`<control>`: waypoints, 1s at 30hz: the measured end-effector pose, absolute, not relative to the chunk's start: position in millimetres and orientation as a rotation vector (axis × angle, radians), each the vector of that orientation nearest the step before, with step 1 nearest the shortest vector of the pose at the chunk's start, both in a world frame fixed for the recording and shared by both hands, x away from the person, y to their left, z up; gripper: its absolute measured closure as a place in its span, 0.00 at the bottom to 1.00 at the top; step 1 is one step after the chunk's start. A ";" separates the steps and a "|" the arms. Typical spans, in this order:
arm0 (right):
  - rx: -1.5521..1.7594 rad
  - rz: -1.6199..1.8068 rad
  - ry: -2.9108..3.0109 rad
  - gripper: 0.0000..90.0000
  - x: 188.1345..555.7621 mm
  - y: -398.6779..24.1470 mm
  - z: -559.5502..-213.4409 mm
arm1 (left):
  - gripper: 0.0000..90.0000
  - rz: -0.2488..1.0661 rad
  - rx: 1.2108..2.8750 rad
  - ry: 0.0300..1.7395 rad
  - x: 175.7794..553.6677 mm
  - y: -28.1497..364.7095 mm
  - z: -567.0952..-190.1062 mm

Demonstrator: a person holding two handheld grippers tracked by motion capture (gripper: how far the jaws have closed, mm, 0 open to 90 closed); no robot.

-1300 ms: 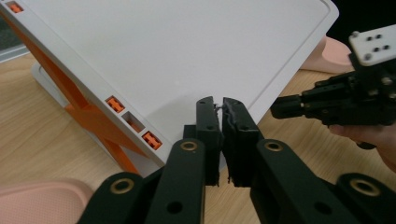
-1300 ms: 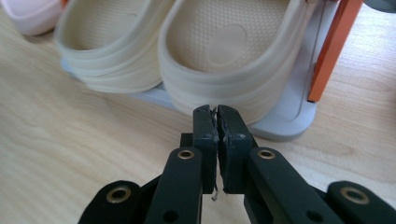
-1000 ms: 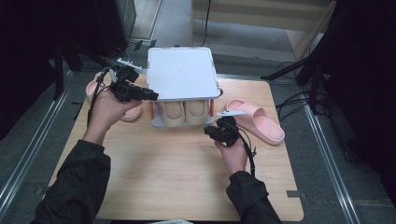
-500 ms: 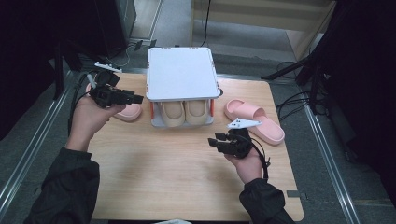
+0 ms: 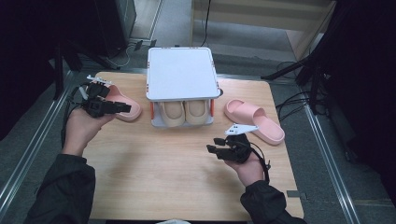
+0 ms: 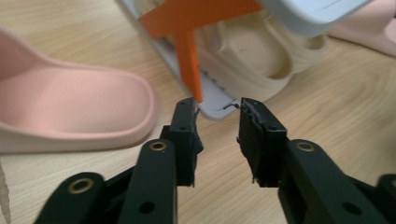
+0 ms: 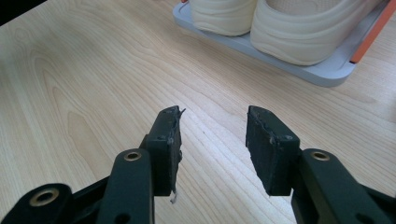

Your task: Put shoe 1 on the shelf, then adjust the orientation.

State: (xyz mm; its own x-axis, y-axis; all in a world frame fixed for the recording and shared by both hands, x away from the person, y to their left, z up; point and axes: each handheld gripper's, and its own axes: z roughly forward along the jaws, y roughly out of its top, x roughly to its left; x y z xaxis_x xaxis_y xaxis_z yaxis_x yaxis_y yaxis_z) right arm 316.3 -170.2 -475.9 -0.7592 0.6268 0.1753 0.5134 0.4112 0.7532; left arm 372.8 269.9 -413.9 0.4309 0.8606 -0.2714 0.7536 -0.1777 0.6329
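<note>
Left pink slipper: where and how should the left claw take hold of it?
Probably the pink slipper's raised side rim, the nearest graspable edge, approached from the rack side. The left claw hangs open just beside it, one pad inside the footbed, one outside.

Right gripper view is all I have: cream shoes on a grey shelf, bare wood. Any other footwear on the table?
Observer: A pink slipper lies right of the shoe rack.
Operator: Just one?
Observer: A second pink slipper lies left of the rack, by the left tongs.
Operator: Gripped?
Observer: No. The left tongs have just been closing with nothing between them, pointed at the rack's orange post.
</note>
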 end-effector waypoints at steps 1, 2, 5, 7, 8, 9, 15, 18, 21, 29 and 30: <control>1.029 1.273 2.527 0.62 316.0 -169.7 -476.0 | 0.77 0.188 1.961 1.371 374.9 272.0 -419.0; 1.022 1.272 2.528 0.63 316.2 -169.3 -476.5 | 0.79 0.188 1.958 1.381 377.0 273.9 -423.7; 1.024 1.260 2.538 0.63 315.9 -169.4 -478.2 | 0.83 0.177 1.963 1.389 383.5 277.6 -436.6; 1.029 1.263 2.537 0.63 315.6 -170.5 -478.7 | 0.86 0.196 1.986 1.400 388.8 278.5 -443.9; 1.034 1.262 2.534 0.63 315.4 -171.6 -479.3 | 0.87 0.197 1.986 1.407 390.8 279.2 -446.0; 1.042 1.257 2.535 0.64 314.9 -172.2 -479.4 | 0.89 0.199 1.983 1.414 393.4 279.8 -448.7; 1.048 1.243 2.523 0.64 311.1 -176.6 -480.4 | 0.97 0.230 1.984 1.452 410.6 287.8 -467.5; 1.055 1.234 2.521 0.65 309.1 -178.5 -481.6 | 0.99 0.244 1.984 1.479 419.4 292.6 -473.4; 1.061 1.224 2.524 0.65 307.4 -180.7 -483.1 | 0.99 0.278 1.971 1.492 427.1 297.4 -476.3; 1.094 1.210 2.519 0.64 304.9 -187.0 -485.7 | 0.99 0.328 1.925 1.594 441.5 315.0 -497.4; 1.094 1.210 2.519 0.64 304.6 -187.3 -485.8 | 0.99 0.326 1.922 1.607 442.6 317.3 -499.7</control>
